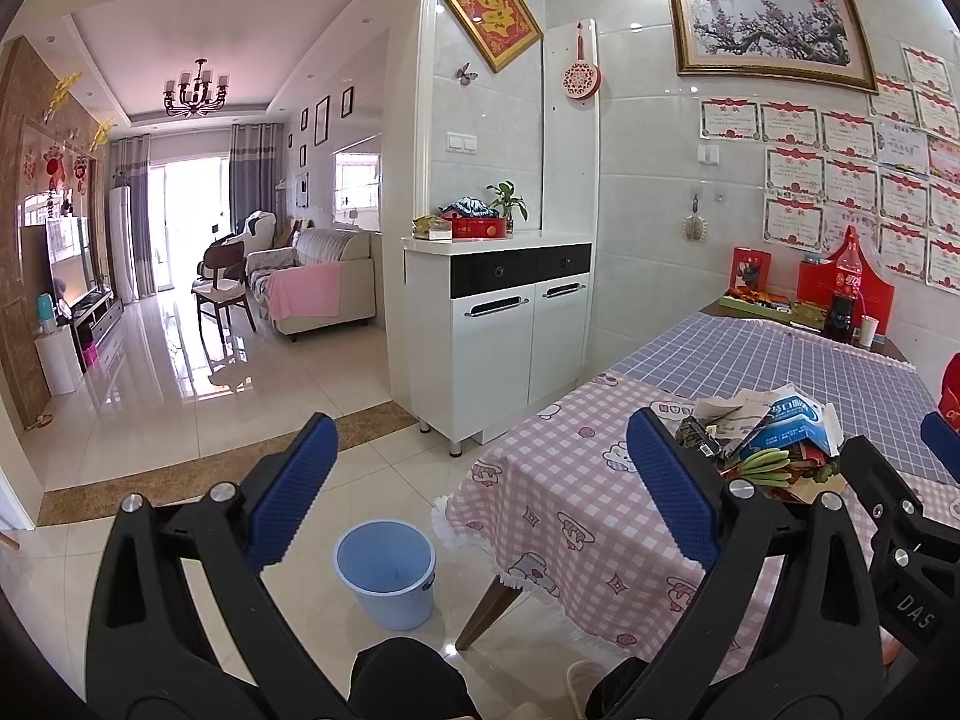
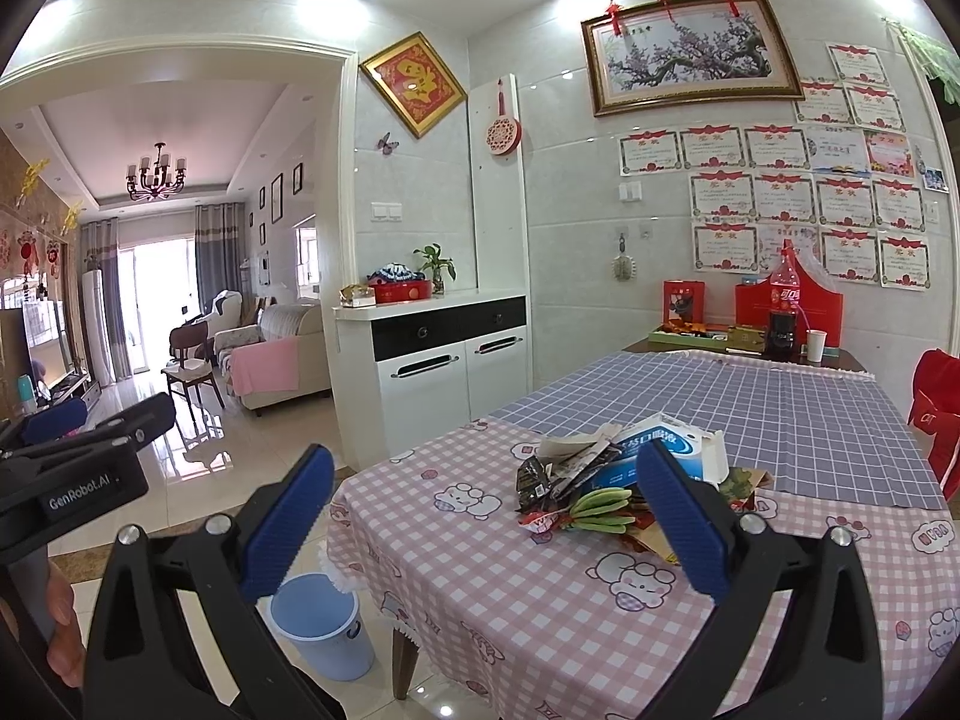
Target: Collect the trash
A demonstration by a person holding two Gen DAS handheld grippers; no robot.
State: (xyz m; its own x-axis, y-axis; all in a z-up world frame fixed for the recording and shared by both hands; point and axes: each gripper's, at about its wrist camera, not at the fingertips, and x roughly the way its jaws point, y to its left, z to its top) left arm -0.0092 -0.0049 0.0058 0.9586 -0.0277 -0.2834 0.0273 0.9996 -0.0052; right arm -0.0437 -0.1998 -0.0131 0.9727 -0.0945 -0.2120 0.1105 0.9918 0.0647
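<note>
checked table (image 2: 540, 588), trash pile (image 2: 600, 480) atop; bucket (image 1: 385, 564) on floor.

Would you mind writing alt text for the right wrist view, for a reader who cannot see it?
The open right gripper hangs empty above a pink checked tablecloth, facing a trash pile of wrappers, paper and a blue and white carton. A blue bucket stands on the floor by the table corner, and the left gripper shows at the left edge.

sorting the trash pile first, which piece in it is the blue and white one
The torn blue and white carton on top of the trash pile, at its far right. The black wrapper lies at the left edge, and the green bunch at the near side.
</note>
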